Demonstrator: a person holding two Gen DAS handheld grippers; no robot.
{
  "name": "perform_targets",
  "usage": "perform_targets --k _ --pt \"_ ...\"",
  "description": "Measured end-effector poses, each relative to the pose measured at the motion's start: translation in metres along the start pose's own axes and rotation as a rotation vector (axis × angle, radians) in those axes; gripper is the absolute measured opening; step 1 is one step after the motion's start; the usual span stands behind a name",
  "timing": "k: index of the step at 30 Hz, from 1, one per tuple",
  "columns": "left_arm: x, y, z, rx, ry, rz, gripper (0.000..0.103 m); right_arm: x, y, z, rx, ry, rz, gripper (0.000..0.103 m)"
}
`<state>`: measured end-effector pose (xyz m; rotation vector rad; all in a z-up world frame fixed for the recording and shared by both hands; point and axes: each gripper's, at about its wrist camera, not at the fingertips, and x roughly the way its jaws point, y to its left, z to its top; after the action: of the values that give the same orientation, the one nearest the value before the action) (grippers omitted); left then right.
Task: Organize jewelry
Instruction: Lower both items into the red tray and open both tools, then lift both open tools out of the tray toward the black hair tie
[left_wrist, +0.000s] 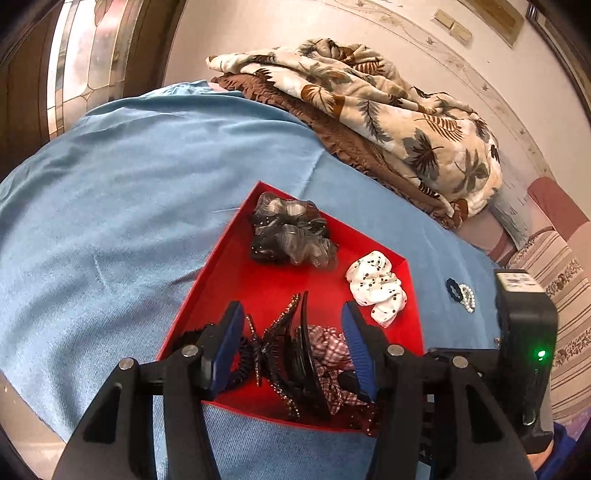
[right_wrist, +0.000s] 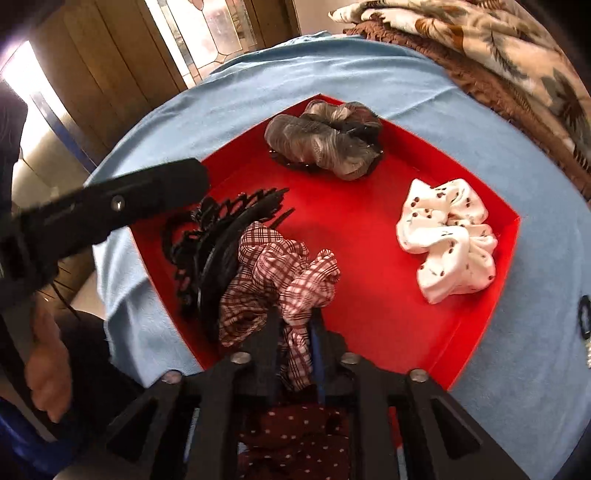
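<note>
Plaid scrunchie (right_wrist: 280, 280) lies at the near edge of the red tray (left_wrist: 266, 284), beside the black claw clip (left_wrist: 291, 354) at its 9 o'clock. The left tool (left_wrist: 291, 350) stands spread above the clip, empty. The right tool (right_wrist: 293, 339) is narrowly parted with plaid cloth between its pads; whether they pinch it, I cannot tell. Judged step: depositing. Next, fetch the small bands (left_wrist: 460, 291) outside at 3 o'clock. Beyond lie the blue sheet (left_wrist: 147, 184) on the bed and the leaf-print blanket (left_wrist: 388, 110).

blue cloth (left_wrist: 129, 192) | leaf-print blanket (left_wrist: 388, 110) | striped cushion (left_wrist: 569, 295) | wooden door (right_wrist: 110, 74)
</note>
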<state>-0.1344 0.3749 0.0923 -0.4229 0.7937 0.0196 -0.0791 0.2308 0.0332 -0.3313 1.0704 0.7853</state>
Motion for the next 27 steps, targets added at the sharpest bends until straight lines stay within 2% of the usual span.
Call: perform_targets --k 1,4,8,12,14,16,18,22,24,27 --pt "-0.001 0.001 0.000 0.001 -0.002 0.002 0.053 -0.003 -0.001 0.000 0.013 -0.016 0.001 0.037" --pt "-0.001 0.003 -0.001 -0.003 -0.008 0.014 0.053 -0.023 -0.007 0.003 0.054 -0.087 0.002 0.046" --pt "-0.003 0.010 0.000 -0.031 -0.016 0.022 0.053 -0.053 -0.009 0.002 0.033 -0.126 -0.025 0.046" --pt "-0.006 0.019 0.002 -0.078 -0.033 0.025 0.053 -0.075 0.005 -0.020 -0.042 -0.128 -0.033 0.046" --pt "-0.006 0.019 0.002 -0.086 -0.038 0.030 0.053 -0.078 0.013 -0.031 -0.062 -0.123 -0.013 0.045" --pt "-0.007 0.019 0.003 -0.085 -0.047 0.041 0.053 -0.077 0.017 -0.042 -0.080 -0.115 0.001 0.039" --pt "-0.007 0.018 0.002 -0.076 -0.047 0.055 0.054 -0.067 0.018 -0.045 -0.102 -0.093 -0.001 0.038" --pt "-0.005 0.015 0.001 -0.061 -0.043 0.073 0.053 -0.045 0.009 -0.039 -0.130 -0.058 -0.144 0.027" --pt "-0.005 0.015 0.001 -0.058 -0.044 0.076 0.053 -0.036 -0.002 -0.026 -0.127 -0.060 -0.210 0.027" --pt "-0.004 0.015 0.001 -0.055 -0.042 0.081 0.054 -0.026 -0.018 -0.009 -0.102 -0.052 -0.265 0.027"
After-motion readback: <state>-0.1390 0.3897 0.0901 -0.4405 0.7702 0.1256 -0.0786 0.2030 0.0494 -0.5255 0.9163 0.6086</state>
